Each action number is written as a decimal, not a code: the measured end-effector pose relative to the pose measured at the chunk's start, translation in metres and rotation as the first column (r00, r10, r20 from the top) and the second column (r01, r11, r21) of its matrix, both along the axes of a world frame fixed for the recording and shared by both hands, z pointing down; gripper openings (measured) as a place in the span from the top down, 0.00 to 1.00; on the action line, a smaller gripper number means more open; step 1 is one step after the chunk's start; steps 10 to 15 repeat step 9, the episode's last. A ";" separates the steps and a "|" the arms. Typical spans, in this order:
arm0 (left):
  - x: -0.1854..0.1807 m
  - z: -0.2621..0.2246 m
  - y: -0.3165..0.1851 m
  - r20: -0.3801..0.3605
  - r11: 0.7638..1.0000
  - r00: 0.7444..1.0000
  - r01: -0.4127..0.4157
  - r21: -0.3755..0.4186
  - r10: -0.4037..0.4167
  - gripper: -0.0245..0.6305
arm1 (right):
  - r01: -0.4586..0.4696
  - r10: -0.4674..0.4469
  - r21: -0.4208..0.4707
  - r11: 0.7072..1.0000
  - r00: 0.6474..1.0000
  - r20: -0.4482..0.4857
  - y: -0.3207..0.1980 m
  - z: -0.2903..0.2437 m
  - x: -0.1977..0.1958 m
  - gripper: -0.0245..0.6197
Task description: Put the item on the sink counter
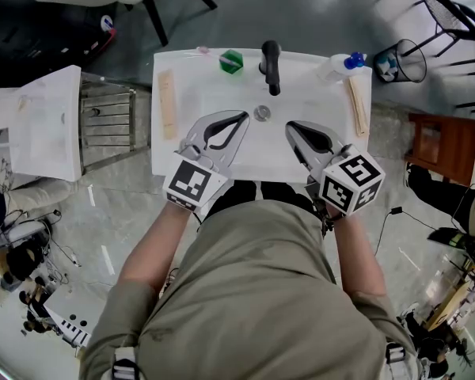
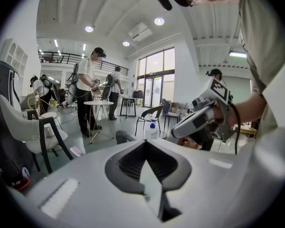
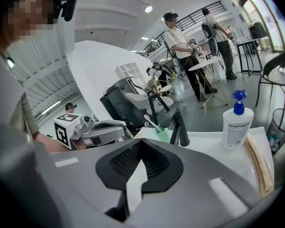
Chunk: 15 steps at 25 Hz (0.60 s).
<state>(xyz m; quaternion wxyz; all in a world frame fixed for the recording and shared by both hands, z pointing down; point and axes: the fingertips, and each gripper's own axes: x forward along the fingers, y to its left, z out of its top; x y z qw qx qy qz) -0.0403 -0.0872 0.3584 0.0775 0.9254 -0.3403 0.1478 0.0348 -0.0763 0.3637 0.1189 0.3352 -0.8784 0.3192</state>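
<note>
Head view, surface: I look down on a white sink surface (image 1: 191,77), with a drain (image 1: 262,113) in the basin and a black tap (image 1: 271,66) at the back edge.
Head view, items: a green cup (image 1: 231,61) holding a toothbrush (image 1: 208,51) stands on the surface just left of the tap. A bottle (image 1: 338,67) with a blue top is at the back right corner. I cannot tell which one is the task's item.
Head view, sides: a wood strip (image 1: 167,104) lies along the left side, and another lies along the right.
Head view, left hand-held gripper (image 1: 243,118): over the basin, left of the drain, jaws together and empty.
Head view, right hand-held gripper (image 1: 292,126): over the basin, right of the drain, jaws together and empty.
Left gripper view, jaws: the tips meet with nothing between them.
Left gripper view, beyond: the right hand-held gripper is close by on the right. Further off, people (image 2: 88,91) stand by a round table (image 2: 99,103) in a bright hall.
Right gripper view, jaws: closed at the tips and holding nothing.
Right gripper view, beyond: the tap and cup are straight ahead, the bottle stands upright to the right, and the left hand-held gripper is to the left.
</note>
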 end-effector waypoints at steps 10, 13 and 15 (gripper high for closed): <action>-0.005 0.004 0.000 -0.003 1.000 1.000 0.008 0.004 -0.008 0.96 | 0.005 -0.005 0.002 1.000 1.000 -0.002 0.000 0.000 -0.002 0.95; -0.005 0.004 0.000 -0.003 1.000 1.000 0.008 0.004 -0.008 0.96 | 0.005 -0.005 0.002 1.000 1.000 -0.002 0.000 0.000 -0.002 0.95; -0.005 0.004 0.000 -0.003 1.000 1.000 0.008 0.004 -0.008 0.96 | 0.005 -0.005 0.002 1.000 1.000 -0.002 0.000 0.000 -0.002 0.95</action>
